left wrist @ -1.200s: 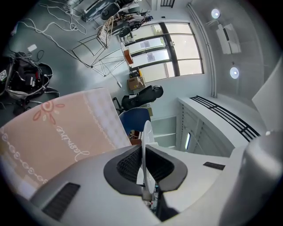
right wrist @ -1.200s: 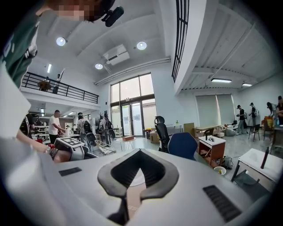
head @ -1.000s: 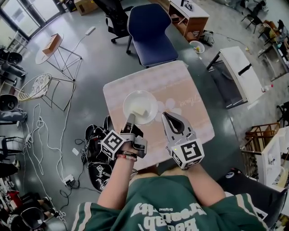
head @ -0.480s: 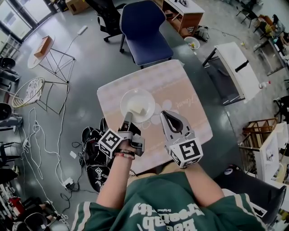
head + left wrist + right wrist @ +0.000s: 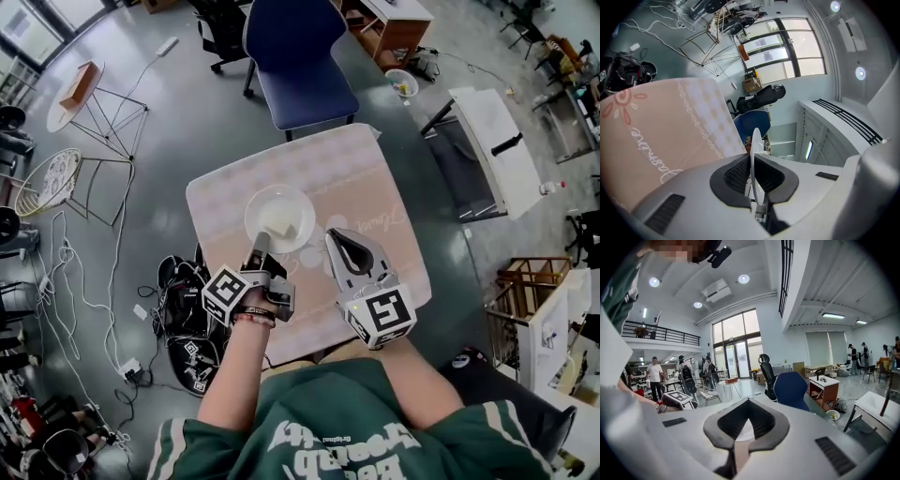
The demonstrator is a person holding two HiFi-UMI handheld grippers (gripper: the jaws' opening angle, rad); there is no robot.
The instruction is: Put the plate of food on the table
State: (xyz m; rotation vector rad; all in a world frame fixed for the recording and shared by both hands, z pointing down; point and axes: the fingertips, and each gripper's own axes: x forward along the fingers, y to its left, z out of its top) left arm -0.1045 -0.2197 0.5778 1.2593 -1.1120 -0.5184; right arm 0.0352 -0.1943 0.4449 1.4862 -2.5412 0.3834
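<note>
A white plate (image 5: 279,217) carrying a pale piece of food (image 5: 287,226) hangs over the near-left part of the small pink patterned table (image 5: 375,187). My left gripper (image 5: 260,242) is shut on the plate's near rim. In the left gripper view the plate rim (image 5: 755,143) runs edge-on between the black pads (image 5: 737,176). Whether the plate touches the tabletop I cannot tell. My right gripper (image 5: 342,236) is shut with nothing in it, just right of the plate above the table. In the right gripper view a sliver of the plate (image 5: 743,433) shows through its pads.
A blue chair (image 5: 300,61) stands at the table's far side. Cables and black gear (image 5: 178,309) lie on the floor left of the table. A white bench (image 5: 492,141) is at the right, a wire side table (image 5: 94,103) at the far left.
The head view has drifted, so the table sits a little further left in the picture. Both grippers and the plate keep nearly the same place over the table.
</note>
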